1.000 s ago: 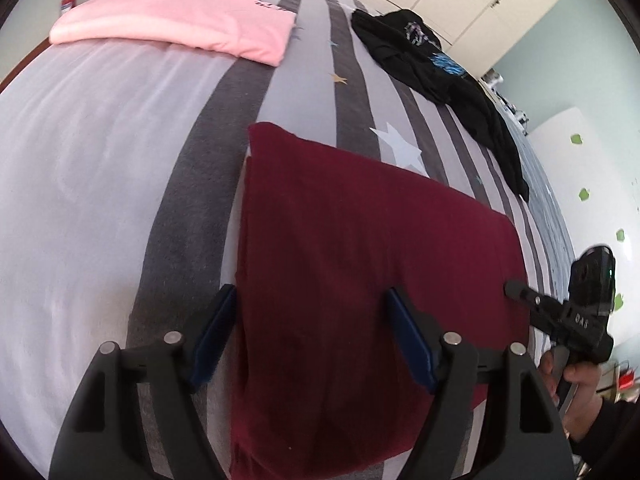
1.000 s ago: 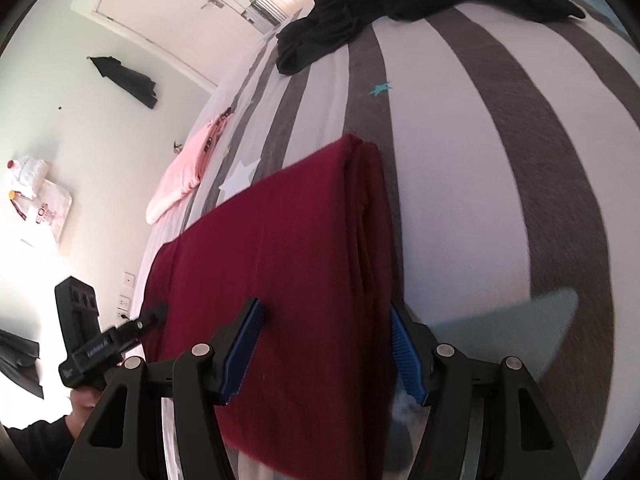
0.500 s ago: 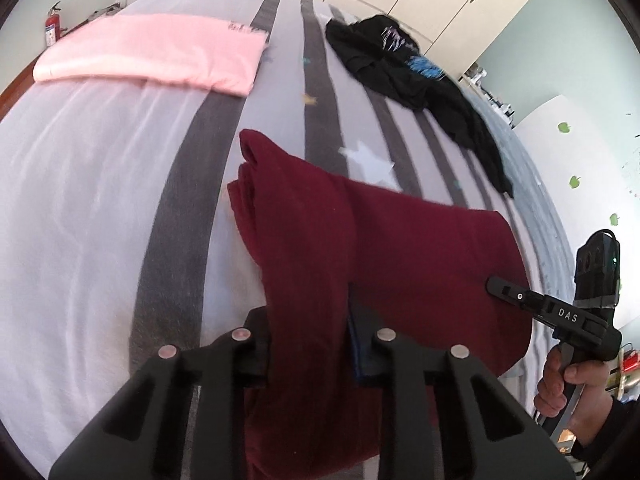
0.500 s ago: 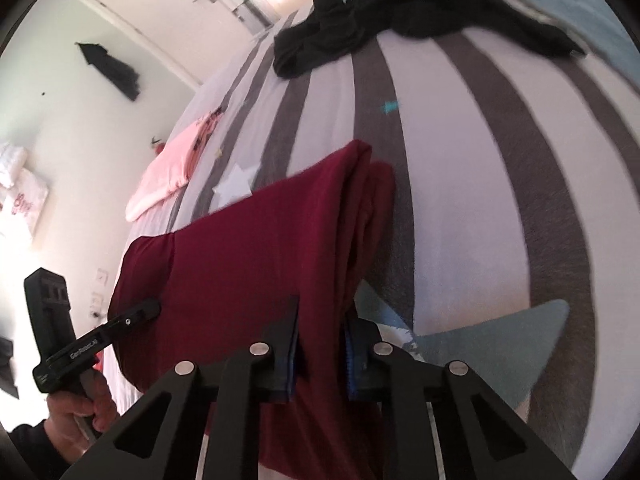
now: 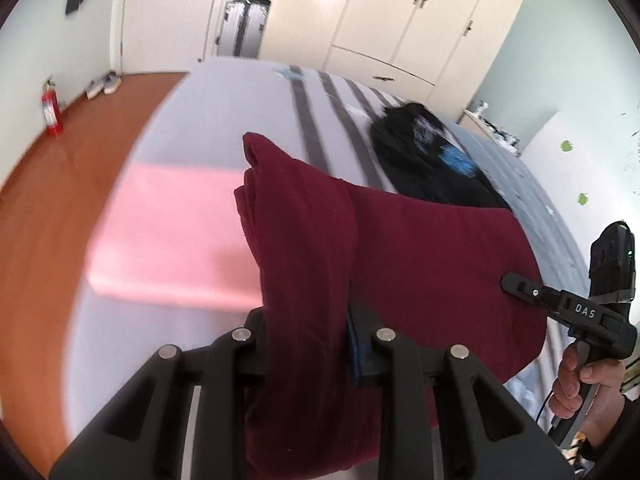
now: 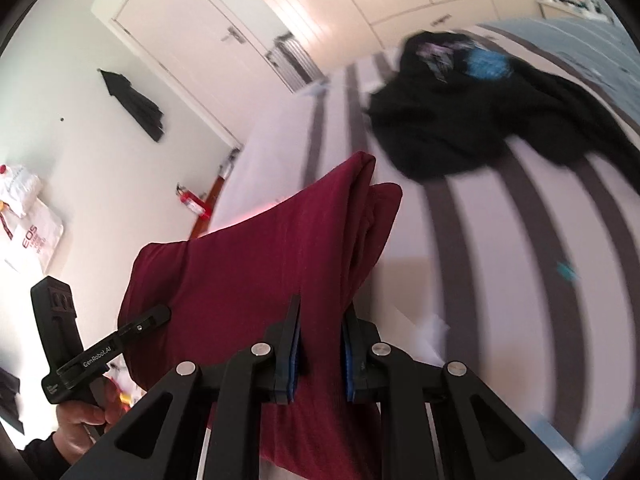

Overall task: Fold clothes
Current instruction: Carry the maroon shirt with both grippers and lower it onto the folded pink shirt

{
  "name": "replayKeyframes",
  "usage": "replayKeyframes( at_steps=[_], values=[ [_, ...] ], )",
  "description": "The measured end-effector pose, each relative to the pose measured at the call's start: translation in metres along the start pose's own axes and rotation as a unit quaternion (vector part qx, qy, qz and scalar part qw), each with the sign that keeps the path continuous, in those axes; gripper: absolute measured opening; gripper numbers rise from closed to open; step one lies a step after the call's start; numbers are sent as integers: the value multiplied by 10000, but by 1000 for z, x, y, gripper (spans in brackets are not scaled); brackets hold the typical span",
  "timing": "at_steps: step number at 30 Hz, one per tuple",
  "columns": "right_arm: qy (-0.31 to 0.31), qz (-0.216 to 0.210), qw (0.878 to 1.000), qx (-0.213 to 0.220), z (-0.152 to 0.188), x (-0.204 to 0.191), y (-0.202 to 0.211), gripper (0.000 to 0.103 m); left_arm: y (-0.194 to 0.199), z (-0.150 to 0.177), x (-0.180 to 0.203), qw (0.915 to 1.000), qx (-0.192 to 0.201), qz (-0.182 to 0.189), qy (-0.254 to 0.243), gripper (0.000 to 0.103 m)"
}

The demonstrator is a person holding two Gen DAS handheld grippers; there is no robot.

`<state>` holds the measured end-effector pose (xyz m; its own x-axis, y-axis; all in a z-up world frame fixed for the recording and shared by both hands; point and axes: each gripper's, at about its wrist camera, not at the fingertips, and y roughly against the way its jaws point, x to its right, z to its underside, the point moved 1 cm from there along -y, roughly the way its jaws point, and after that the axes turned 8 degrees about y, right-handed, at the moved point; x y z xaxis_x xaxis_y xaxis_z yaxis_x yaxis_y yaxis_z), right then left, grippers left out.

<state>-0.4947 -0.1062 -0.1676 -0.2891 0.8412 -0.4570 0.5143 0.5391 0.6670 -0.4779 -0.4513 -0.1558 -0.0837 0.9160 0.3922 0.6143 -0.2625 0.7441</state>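
Maroon folded garment (image 5: pixel 420 256), flat on striped bed (image 5: pixel 224 120) a second earlier, since pinched at either end by left gripper (image 5: pixel 308 344) and right gripper (image 6: pixel 320 354), lifted clear, probably for carrying or another fold.

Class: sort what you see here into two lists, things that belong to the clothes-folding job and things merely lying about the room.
Belonging to the job:
maroon garment
left gripper
right gripper
pink garment
black garment

Lying about:
fire extinguisher
shoes
suitcase
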Motion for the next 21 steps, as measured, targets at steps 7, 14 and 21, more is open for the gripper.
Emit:
replayKeyframes(
  at_steps=[7,14,21],
  values=[
    [-146,-173,9997,-10,-62,-43,-106,14,-18,-69,-67,9999,-2,-146,-41,22],
    [-211,-171,9991,-312,-72,-56,-156,14,-54,-98,-110,9995,-213,-181,161,22],
    [-299,-137,9982,-492,-65,-56,-172,14,-65,-97,-123,9989,-375,-171,243,22]
  ],
)
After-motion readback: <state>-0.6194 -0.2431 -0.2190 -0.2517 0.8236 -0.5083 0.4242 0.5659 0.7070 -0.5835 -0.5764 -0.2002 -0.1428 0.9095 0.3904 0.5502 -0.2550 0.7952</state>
